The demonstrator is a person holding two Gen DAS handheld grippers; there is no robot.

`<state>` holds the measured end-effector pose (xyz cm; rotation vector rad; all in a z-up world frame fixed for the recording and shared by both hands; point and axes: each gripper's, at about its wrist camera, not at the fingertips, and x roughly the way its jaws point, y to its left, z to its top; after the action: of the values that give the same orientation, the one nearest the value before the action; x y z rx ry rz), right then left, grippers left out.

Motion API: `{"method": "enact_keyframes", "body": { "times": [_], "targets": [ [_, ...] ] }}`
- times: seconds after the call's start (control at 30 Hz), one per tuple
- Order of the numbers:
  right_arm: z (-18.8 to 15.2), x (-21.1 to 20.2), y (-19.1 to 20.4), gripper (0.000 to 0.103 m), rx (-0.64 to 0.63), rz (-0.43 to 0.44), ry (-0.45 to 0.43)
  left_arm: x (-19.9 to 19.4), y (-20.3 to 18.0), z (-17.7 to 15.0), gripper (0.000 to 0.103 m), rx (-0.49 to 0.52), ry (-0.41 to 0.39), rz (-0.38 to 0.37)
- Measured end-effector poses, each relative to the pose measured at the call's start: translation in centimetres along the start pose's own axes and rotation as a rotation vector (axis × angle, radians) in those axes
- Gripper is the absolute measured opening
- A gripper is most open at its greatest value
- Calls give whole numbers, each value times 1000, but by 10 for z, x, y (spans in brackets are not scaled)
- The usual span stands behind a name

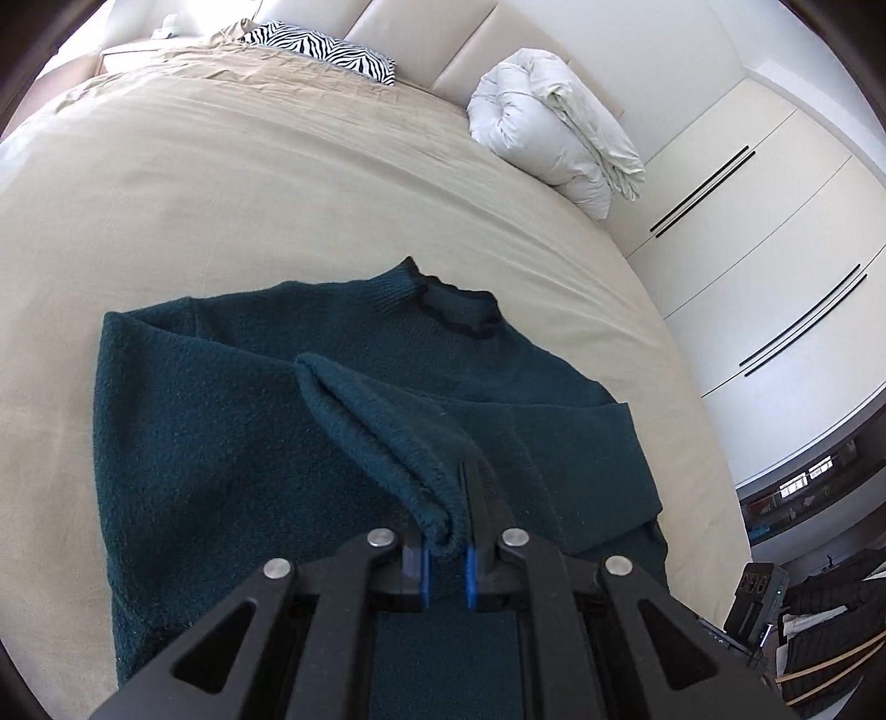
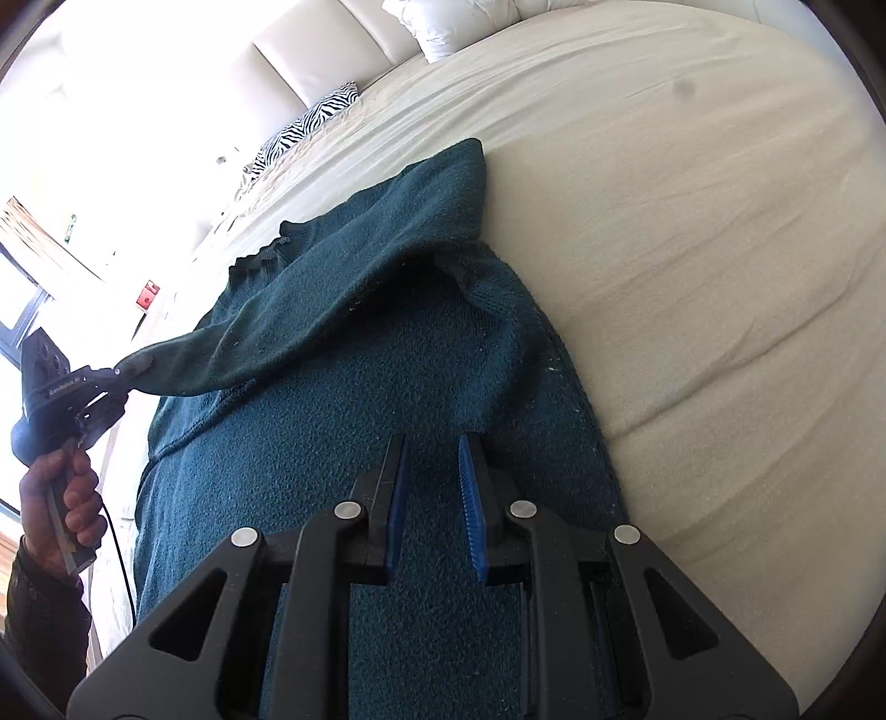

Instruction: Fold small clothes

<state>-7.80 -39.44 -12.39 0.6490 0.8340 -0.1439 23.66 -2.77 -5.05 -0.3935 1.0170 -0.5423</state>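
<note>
Left wrist view: my left gripper (image 1: 446,531) is clamped on the sweater's (image 1: 221,443) cuff (image 1: 437,520); the sleeve runs from the collar (image 1: 448,304) side toward me. Right wrist view: my right gripper (image 2: 432,498) hovers over the sweater body, jaws narrowly apart, gripping nothing; the sleeve stretches left of it; writing on the left gripper is too small to read.

I see wide bare bed sheet (image 1: 232,183) open around the green sweater (image 1: 221,443), raised sleeve (image 2: 266,332) stretched across my path over the sweater, rolled white duvet (image 1: 554,122) and zebra pillow (image 1: 326,50) blocking the far edge, wardrobe (image 1: 764,221) closing one side
</note>
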Motion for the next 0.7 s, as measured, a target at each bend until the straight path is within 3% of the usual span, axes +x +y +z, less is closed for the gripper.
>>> {"method": "enact_keyframes", "body": {
  "times": [0.43, 0.6, 0.7],
  "targets": [
    [2, 4, 6, 18, -1, 0, 7, 1, 30, -18, 9, -37, -39, 19],
    [1, 4, 2, 18, 1, -1, 7, 16, 39, -20, 11, -49, 34, 26],
    [2, 3, 4, 18, 0, -2, 8, 20, 42, -20, 15, -65, 27, 21]
  ]
}}
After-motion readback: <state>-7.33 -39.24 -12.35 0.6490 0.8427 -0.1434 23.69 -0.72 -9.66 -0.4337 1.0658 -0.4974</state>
